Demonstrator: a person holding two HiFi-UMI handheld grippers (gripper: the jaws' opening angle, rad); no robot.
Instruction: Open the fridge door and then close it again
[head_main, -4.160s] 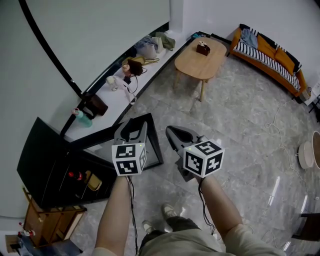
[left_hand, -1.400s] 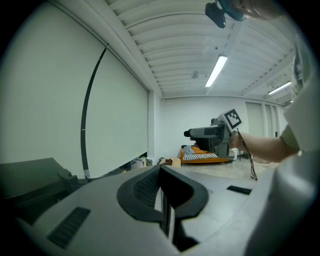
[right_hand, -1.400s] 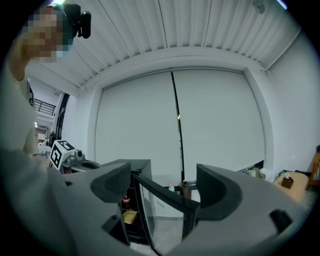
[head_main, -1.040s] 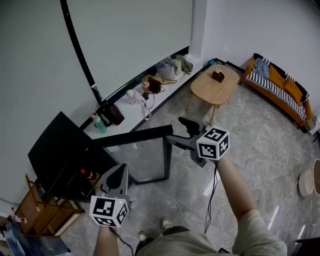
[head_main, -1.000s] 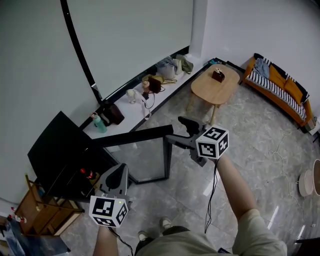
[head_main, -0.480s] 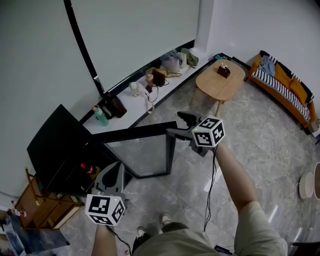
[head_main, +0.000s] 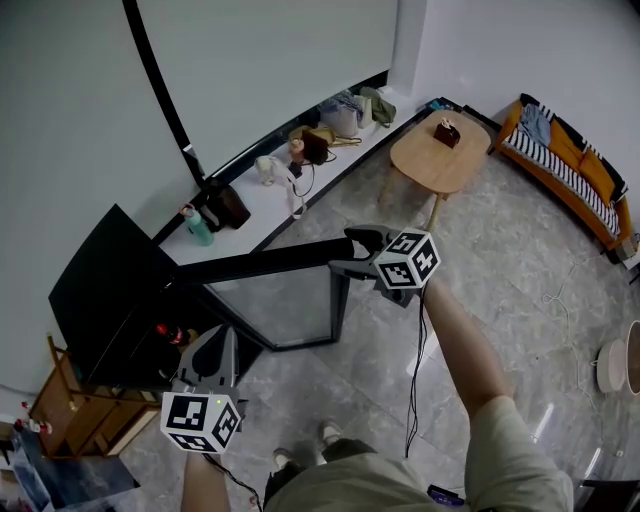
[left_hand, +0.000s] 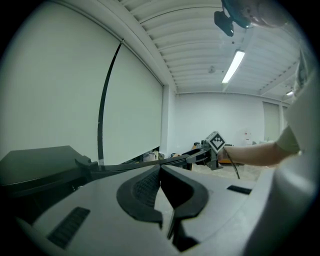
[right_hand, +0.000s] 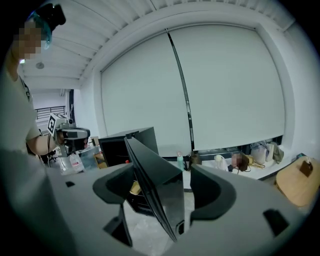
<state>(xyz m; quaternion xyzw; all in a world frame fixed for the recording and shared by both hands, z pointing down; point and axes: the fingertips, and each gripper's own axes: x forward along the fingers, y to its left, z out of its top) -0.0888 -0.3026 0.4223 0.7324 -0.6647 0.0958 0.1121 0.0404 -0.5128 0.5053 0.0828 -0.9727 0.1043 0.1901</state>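
Observation:
A small black fridge (head_main: 100, 290) stands on the floor at left with its glass door (head_main: 285, 305) swung wide open. My right gripper (head_main: 342, 250) is at the door's free top corner. In the right gripper view the door (right_hand: 152, 175) runs edge-on between the spread jaws of the right gripper (right_hand: 162, 186), and a gap shows beside the right pad. My left gripper (head_main: 224, 334) hangs low near the fridge's front with nothing in it. The left gripper view shows the left gripper (left_hand: 160, 171) with its fingers pressed together, and the door's top edge (left_hand: 140, 164) beyond it.
A white ledge (head_main: 250, 205) under the window carries a green bottle (head_main: 197, 227), bags and a mug. An oval wooden table (head_main: 440, 150) and an orange sofa (head_main: 565, 165) stand farther back. A wooden stand (head_main: 75, 415) sits left of the fridge. A cable (head_main: 415, 370) hangs from my right arm.
The right gripper has come down and left onto the door's free corner, so the edge now sits between its jaws. The left gripper has sunk a little lower, still shut.

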